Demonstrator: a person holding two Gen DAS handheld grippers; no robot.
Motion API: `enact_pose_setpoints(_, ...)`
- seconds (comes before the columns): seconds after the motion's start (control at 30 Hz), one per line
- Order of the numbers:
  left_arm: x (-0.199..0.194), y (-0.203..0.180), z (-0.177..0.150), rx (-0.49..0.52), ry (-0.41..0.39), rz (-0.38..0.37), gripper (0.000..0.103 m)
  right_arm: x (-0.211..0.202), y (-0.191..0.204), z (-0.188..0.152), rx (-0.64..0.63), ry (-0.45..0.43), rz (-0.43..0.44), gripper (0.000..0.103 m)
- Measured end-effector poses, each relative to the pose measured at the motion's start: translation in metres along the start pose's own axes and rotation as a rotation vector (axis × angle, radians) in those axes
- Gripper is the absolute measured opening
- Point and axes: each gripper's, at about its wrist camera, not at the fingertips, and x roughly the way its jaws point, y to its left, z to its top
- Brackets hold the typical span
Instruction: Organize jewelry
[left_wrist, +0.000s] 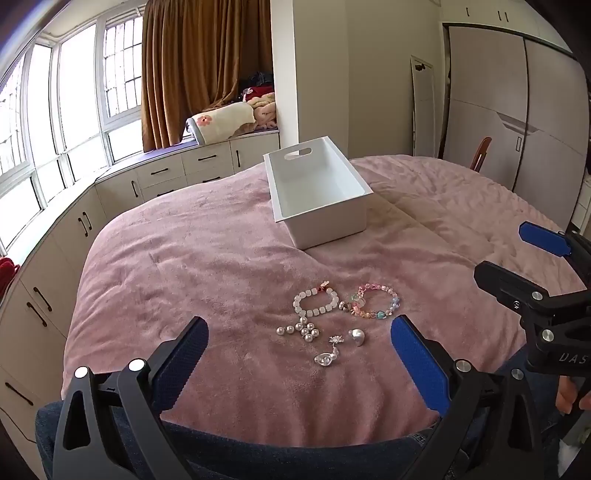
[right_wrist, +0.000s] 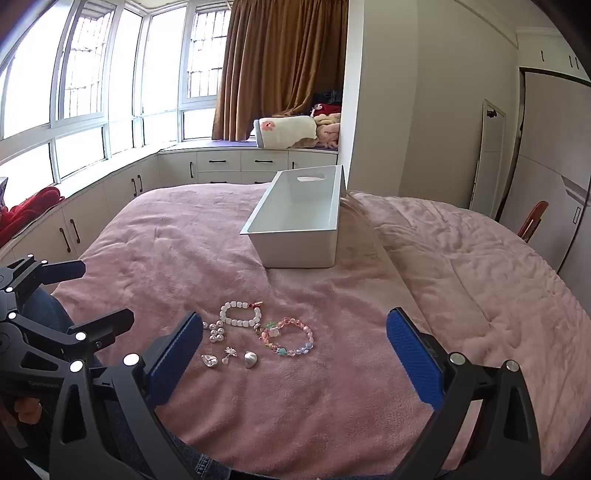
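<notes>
Jewelry lies on the pink blanket: a white bead bracelet (left_wrist: 316, 302) (right_wrist: 240, 314), a pastel multicolour bead bracelet (left_wrist: 375, 301) (right_wrist: 290, 338), a pearl cluster (left_wrist: 304, 330) (right_wrist: 217, 334), a daisy-and-heart earring (left_wrist: 328, 352) (right_wrist: 218, 357) and a silver nugget piece (left_wrist: 359, 338) (right_wrist: 251, 359). An empty white bin (left_wrist: 317, 188) (right_wrist: 299, 218) stands beyond them. My left gripper (left_wrist: 299, 354) is open and empty, just short of the jewelry. My right gripper (right_wrist: 293, 354) is open and empty, also near it; it shows at the right of the left wrist view (left_wrist: 517, 258).
The pink blanket (left_wrist: 184, 277) (right_wrist: 443, 277) covers the bed. White cabinets (left_wrist: 74, 229) (right_wrist: 122, 192) run under the windows on the left. Folded blankets (left_wrist: 221, 120) lie on the window seat. A wardrobe (left_wrist: 517, 110) and a chair back (right_wrist: 532, 219) stand at the right.
</notes>
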Motion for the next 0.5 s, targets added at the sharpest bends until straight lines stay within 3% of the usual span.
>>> enact_pose_setpoints(0.5,-0.0044,-0.0032,0.0025,0.012,-0.021,0.011,0.100,-0.0012,0.0038,-0.0004,-0.009,-0.009,0.012,0.098)
